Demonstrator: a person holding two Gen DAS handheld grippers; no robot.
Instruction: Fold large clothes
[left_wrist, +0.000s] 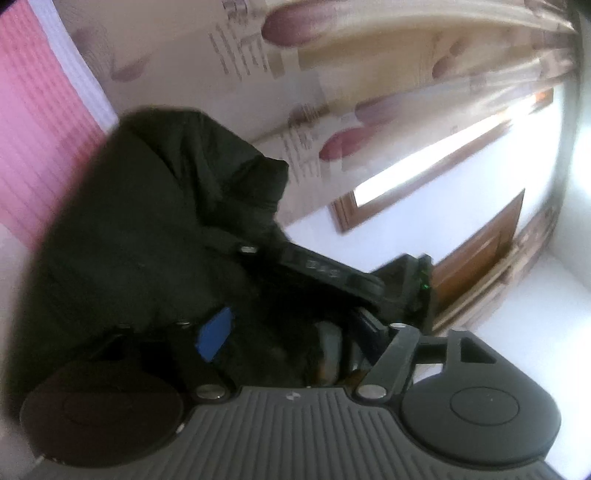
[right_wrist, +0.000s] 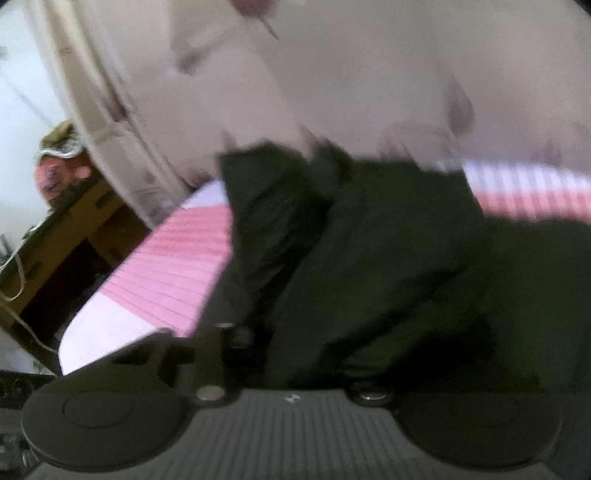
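A large black garment (left_wrist: 147, 229) hangs bunched in front of my left gripper (left_wrist: 266, 343), whose fingers are buried in its folds; a blue pad (left_wrist: 216, 334) shows beside the cloth. The left gripper looks shut on the garment. The other gripper (left_wrist: 332, 273) reaches into the same cloth from the right. In the right wrist view the black garment (right_wrist: 388, 258) drapes over my right gripper (right_wrist: 295, 354) and hides its fingertips. It lies over a pink striped bed cover (right_wrist: 173, 273). Both views are blurred.
A flowered curtain (left_wrist: 314, 92) and a window (left_wrist: 436, 162) lie behind the garment. A wooden door (left_wrist: 480, 247) is at the right. Cardboard boxes (right_wrist: 74, 229) with cables stand left of the bed, topped by a pink bundle (right_wrist: 62, 170).
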